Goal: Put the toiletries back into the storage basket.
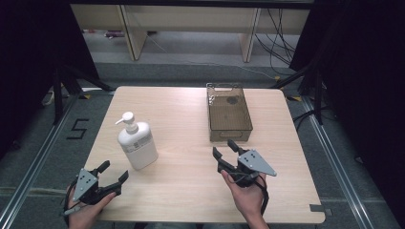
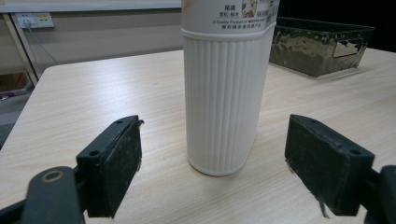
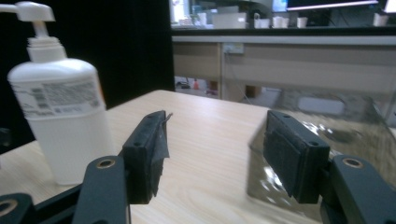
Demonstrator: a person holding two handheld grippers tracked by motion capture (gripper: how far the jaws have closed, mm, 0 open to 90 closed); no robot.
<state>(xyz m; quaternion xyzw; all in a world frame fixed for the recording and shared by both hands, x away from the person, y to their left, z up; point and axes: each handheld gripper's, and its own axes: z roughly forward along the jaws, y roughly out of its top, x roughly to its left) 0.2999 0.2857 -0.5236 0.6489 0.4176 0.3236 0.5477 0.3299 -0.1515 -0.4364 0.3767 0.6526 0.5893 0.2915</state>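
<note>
A white pump bottle (image 1: 137, 142) stands upright on the left half of the wooden table (image 1: 191, 191); it rises close in the left gripper view (image 2: 224, 98) and at the left of the right gripper view (image 3: 60, 107). My left gripper (image 1: 113, 172) sits at the table's near left corner, open, aimed at the bottle's base with nothing between its pads. My right gripper (image 1: 225, 148) hovers near the front of a clear brown bin (image 1: 228, 114), open and empty. That bin shows past the right jaw (image 3: 336, 135) and at the far right (image 2: 322, 44).
Beyond the table's far edge are light wooden desk legs and cables on a grey floor (image 1: 191, 57). A black "5" is marked on the floor at the left (image 1: 77, 129). Dark curtains flank both sides.
</note>
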